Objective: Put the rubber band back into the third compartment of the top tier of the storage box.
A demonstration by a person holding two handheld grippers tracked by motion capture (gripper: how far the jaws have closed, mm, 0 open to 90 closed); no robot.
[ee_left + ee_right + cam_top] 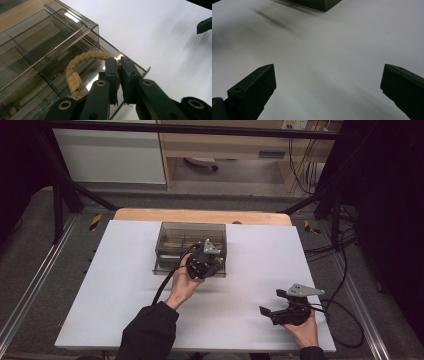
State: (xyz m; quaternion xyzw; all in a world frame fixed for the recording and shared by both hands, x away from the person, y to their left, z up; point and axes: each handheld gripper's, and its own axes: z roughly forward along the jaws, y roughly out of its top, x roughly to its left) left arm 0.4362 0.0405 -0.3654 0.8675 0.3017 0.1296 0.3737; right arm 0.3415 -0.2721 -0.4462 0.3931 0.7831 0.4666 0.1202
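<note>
A smoky clear plastic organiser box (170, 245) with several compartments stands on the white table top (125, 290). My left gripper (210, 262) hangs over the box's front right corner. In the left gripper view that gripper (119, 65) is shut on a beige braided hair tie (82, 58) with a small tan tag (74, 82), held above a compartment of the box (37, 50). My right gripper (272, 302) rests low near the table's front right, its jaws spread wide. In the right gripper view nothing lies between the fingers (254, 87) of the right gripper (328, 85).
A wooden strip (200, 216) runs along the table's far edge. Black cables (345, 320) trail off the right side. Beyond the table are a metal frame (65, 195) and a wooden cabinet (225, 145). The box's corner (322, 5) shows at the top of the right gripper view.
</note>
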